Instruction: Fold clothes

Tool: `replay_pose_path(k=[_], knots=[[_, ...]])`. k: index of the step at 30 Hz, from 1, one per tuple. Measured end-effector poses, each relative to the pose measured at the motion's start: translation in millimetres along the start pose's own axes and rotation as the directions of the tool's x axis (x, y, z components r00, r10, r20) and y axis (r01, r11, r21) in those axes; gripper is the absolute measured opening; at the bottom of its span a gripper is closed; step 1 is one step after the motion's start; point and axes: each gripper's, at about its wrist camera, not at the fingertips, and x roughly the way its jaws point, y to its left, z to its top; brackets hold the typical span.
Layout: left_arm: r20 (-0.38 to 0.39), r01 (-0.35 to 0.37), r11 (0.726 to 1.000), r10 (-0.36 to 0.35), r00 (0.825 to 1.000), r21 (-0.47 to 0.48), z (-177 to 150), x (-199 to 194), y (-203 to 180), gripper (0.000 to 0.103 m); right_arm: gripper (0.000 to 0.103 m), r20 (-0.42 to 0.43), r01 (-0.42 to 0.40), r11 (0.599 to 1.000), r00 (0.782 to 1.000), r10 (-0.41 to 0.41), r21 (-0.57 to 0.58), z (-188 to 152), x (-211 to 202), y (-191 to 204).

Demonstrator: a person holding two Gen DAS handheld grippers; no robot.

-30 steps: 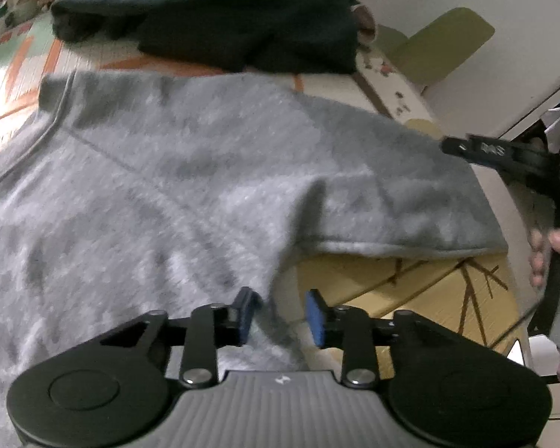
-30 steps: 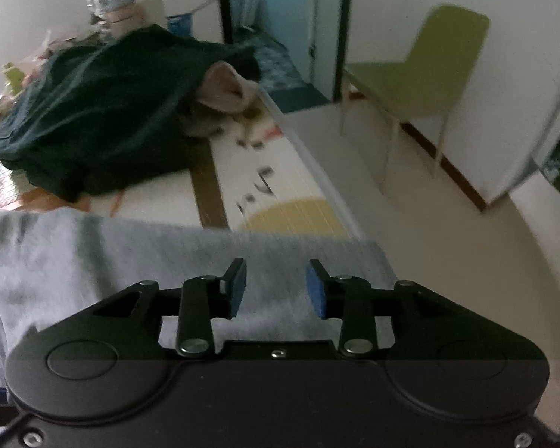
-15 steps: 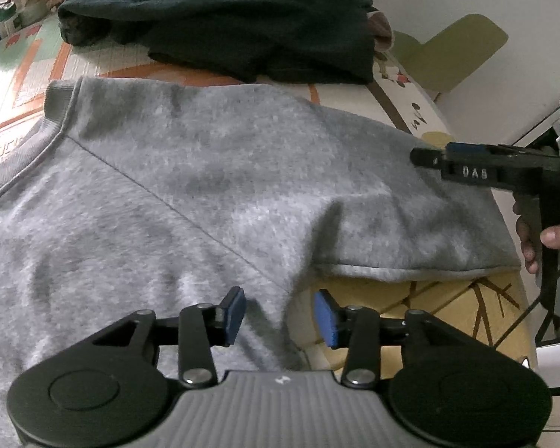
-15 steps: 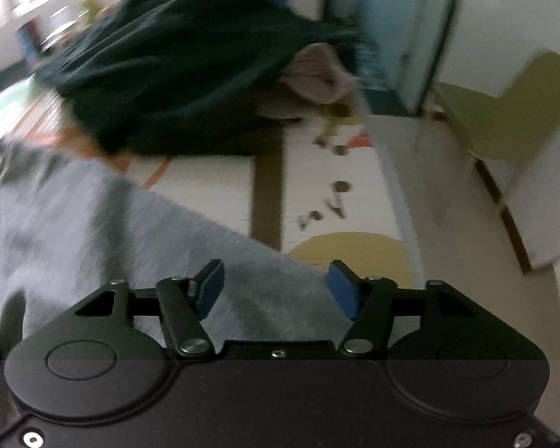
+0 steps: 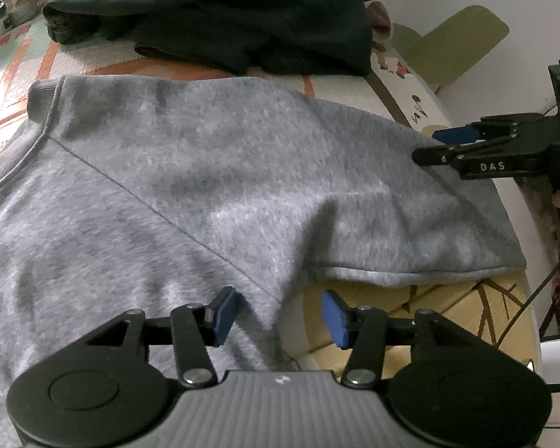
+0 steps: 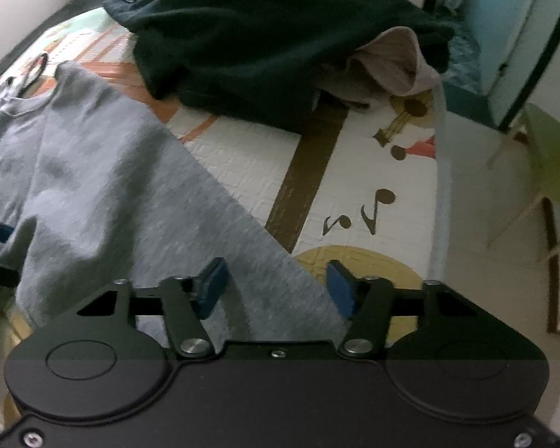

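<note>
A grey sweatshirt [image 5: 205, 171] lies spread on the patterned mat [image 5: 410, 313], its sleeve [image 5: 410, 224] stretched out to the right. My left gripper [image 5: 280, 315] hovers over the armpit fold. Its jaws are opening, and the blue pads stand apart without pressing the cloth. My right gripper [image 6: 276, 287] points down at the sleeve [image 6: 175, 224] near its end. Its jaws are closing with grey cloth below the gap, but the pads do not pinch it. In the left wrist view the right gripper [image 5: 438, 145] comes in from the right, above the sleeve.
A dark green heap of clothes [image 6: 280, 37] lies at the far side of the mat, with a pink garment [image 6: 392, 59] tucked under it. A green chair [image 6: 556, 156] stands on the floor past the mat's right edge. A black loop [image 6: 33, 71] lies by the collar.
My left jaws have spread wider while that hand stayed put. My right gripper has rolled and swung left, coming further in over the sleeve.
</note>
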Motion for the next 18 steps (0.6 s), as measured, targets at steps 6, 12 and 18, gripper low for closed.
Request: replay_pose_path(k=[6, 12, 18], knots=[[-0.009, -0.005, 1.000, 0.005, 1.000, -0.008, 2.1, 1.8, -1.7, 0.052, 0.014, -0.020, -0.002, 0.994, 1.000, -0.001, -0.113, -0.4, -4.5, 0.8], [-0.022, 0.003, 1.000, -0.003, 1.000, 0.010, 0.9, 1.6, -2.8, 0.043, 0.006, -0.039, 0.072, 0.983, 0.996, -0.079, -0.171, -3.2, -8.6, -2.5], [-0.028, 0.015, 1.000, -0.014, 1.000, 0.028, -2.3, 1.0, -0.6, 0.042, 0.004, -0.036, 0.126, 0.978, 0.990, -0.134, -0.167, 0.5, -6.0, -9.5]])
